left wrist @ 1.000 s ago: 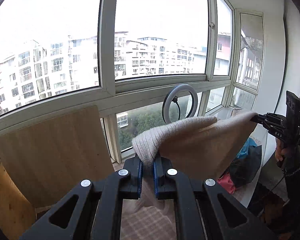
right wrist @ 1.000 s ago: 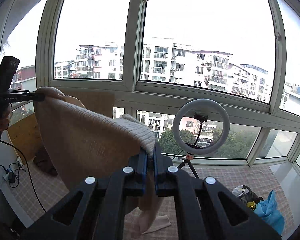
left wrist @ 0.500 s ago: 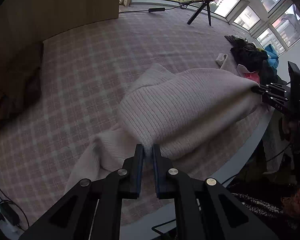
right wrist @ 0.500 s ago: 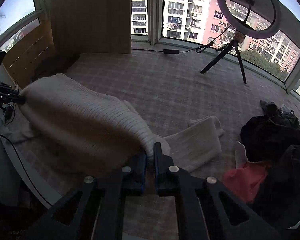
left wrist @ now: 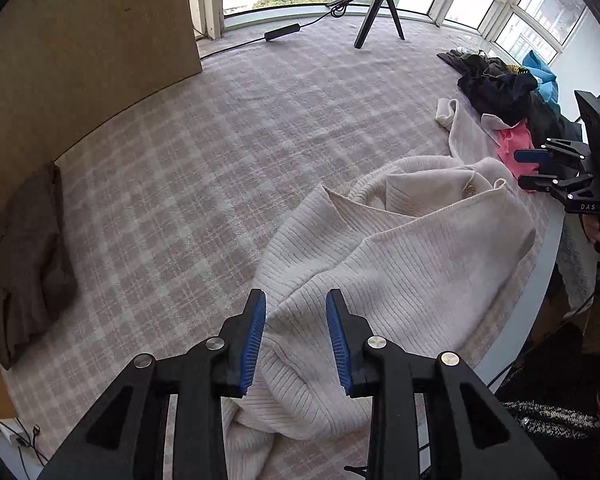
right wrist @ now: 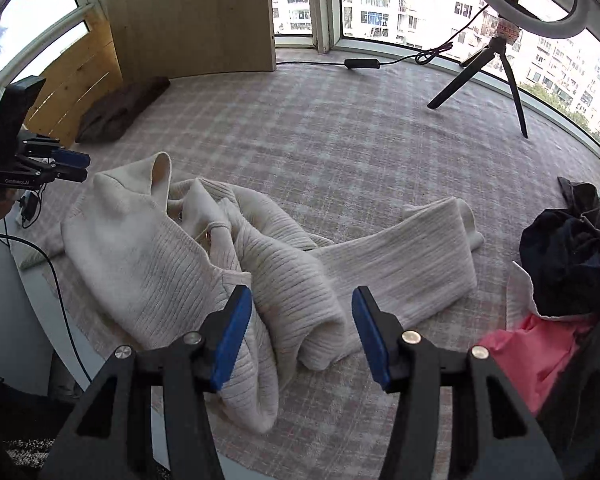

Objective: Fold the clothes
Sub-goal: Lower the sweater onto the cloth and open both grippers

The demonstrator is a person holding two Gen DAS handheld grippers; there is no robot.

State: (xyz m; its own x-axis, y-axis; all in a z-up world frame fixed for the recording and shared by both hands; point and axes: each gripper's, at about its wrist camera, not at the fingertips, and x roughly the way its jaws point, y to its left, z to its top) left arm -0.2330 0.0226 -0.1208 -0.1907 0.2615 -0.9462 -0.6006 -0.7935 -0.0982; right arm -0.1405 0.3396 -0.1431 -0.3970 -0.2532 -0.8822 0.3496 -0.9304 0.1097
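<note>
A cream ribbed knit sweater (left wrist: 400, 248) lies crumpled on the checked table cover (left wrist: 204, 168), with one sleeve (right wrist: 412, 256) stretched out to the right. My left gripper (left wrist: 296, 298) points down over the sweater's near left corner. Its jaws are opening; the knit lies between the blue pads (left wrist: 254, 336), loose from them. My right gripper (right wrist: 302, 292) hangs over a rolled fold of the sweater (right wrist: 140, 248), its jaws also opening with the fold between them, not pinched. Each gripper shows at the edge of the other's view: right gripper (left wrist: 528, 168), left gripper (right wrist: 80, 166).
A heap of dark, pink and blue clothes (right wrist: 572, 248) sits at the right, also seen as the clothes heap (left wrist: 500, 88). A folded brown garment (left wrist: 24, 248) lies far left by a wooden board (left wrist: 80, 40). A ring-light tripod (right wrist: 496, 68) and cable stand at the back. The table's rounded edge (left wrist: 540, 272) runs close by.
Both grippers came down from holding the sweater stretched up against the window to the table. Their jaws, shut on the knit before, have parted and the sweater has slumped onto the cover.
</note>
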